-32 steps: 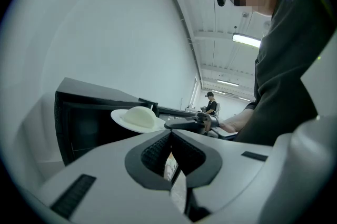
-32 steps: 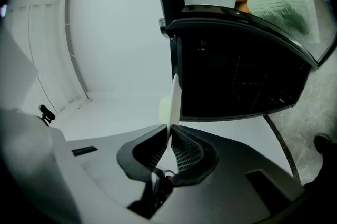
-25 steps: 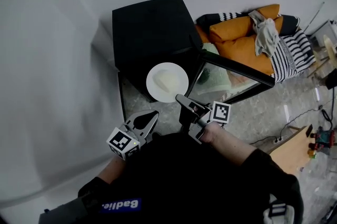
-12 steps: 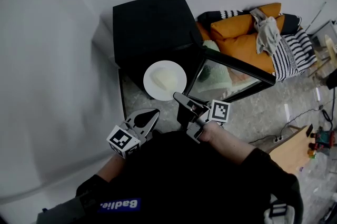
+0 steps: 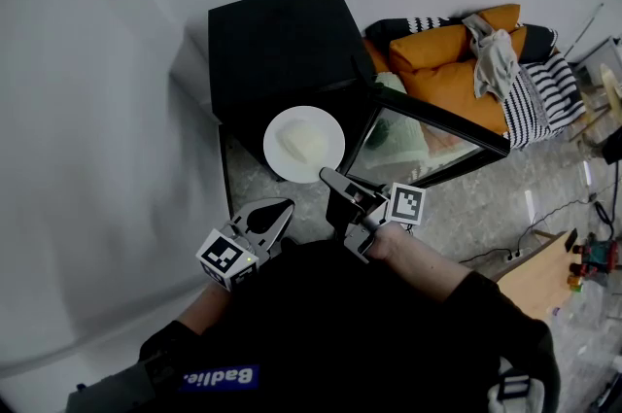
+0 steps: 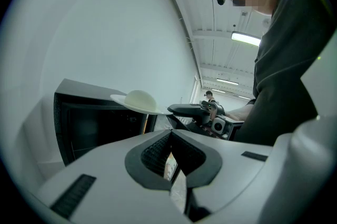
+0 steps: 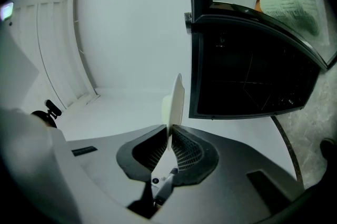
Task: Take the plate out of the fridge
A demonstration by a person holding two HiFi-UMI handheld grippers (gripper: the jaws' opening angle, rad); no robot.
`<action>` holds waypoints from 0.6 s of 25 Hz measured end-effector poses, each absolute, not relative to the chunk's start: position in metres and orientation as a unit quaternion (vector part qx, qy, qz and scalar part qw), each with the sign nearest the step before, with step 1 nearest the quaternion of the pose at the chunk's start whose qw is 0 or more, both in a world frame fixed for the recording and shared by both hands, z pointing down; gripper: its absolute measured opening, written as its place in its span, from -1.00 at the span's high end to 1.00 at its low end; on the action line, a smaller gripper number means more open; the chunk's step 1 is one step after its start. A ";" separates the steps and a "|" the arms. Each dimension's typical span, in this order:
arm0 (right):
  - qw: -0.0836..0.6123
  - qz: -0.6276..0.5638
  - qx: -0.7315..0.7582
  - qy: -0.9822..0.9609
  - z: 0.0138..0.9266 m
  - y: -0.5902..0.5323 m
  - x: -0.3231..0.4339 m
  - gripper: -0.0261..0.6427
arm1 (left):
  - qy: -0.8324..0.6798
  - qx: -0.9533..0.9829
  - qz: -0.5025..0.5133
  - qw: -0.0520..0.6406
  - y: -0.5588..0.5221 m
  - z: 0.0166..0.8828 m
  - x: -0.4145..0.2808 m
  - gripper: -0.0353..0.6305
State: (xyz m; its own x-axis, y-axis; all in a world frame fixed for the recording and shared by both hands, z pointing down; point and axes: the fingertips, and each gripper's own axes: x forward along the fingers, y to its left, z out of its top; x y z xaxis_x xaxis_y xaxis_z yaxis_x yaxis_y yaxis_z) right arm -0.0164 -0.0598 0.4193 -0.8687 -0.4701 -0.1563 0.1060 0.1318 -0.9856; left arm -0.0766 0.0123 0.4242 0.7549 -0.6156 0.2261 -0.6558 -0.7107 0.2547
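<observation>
Head view: the white plate [image 5: 303, 144] was out in front of the black fridge [image 5: 277, 51], left of its open door [image 5: 428, 149]. Left gripper view: the left hand-held gripper [image 6: 171, 133] was pressed together, holding nothing. Right gripper view: the right hand-held gripper [image 7: 169, 130] pinched the plate's edge.

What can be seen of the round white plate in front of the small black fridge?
The round white plate is shallow and smooth, perhaps ceramic, with a thin rim. A pale rounded lump lies on its middle. The right gripper is shut on its near rim, and nothing else touches it. It hangs in the air about level, outside the small black fridge, in front of the dark opening and beside the open glass door.
</observation>
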 end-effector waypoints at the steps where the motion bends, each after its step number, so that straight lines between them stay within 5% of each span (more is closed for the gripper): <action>1: 0.224 -0.646 -0.127 0.718 0.419 -0.060 -0.017 0.83 | -0.345 0.923 0.062 0.162 0.012 0.424 -0.077 0.88; 15: 0.228 -0.646 -0.127 0.717 0.418 -0.061 -0.016 0.83 | -0.346 0.922 0.066 0.160 0.012 0.423 -0.078 0.88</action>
